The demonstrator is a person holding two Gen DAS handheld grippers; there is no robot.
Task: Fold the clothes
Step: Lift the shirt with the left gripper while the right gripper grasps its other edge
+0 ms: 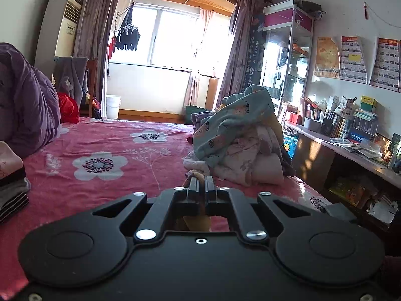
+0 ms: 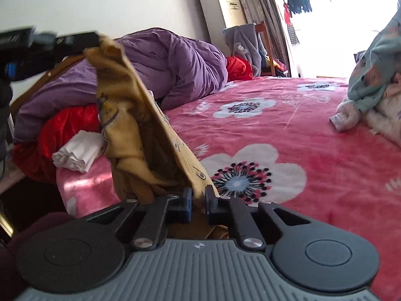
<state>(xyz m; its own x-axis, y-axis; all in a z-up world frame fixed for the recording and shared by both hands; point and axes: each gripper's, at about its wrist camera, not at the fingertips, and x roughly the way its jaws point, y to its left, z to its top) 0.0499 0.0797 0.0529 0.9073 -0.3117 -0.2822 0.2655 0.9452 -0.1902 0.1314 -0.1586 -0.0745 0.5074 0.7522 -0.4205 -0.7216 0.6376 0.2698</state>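
Pink flowered bedspread (image 2: 313,135) covers the bed, and above it a yellow garment (image 2: 140,115) hangs stretched between two grippers. Left gripper (image 2: 75,41) clamps its upper corner, raised near the purple duvet (image 2: 175,62); its fingers are pressed together on the cloth. Right gripper (image 2: 198,195), lower and tilted slightly down, pinches the lower edge. Beyond the garment the bedspread lies open up to the clothes pile (image 1: 240,135) at its far side.

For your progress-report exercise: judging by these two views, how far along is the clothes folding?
Done: a folded stack lies at the bed's edge. In hand: the left gripper and right gripper both pinch a yellow garment, lifted. Left: the unfolded pile.
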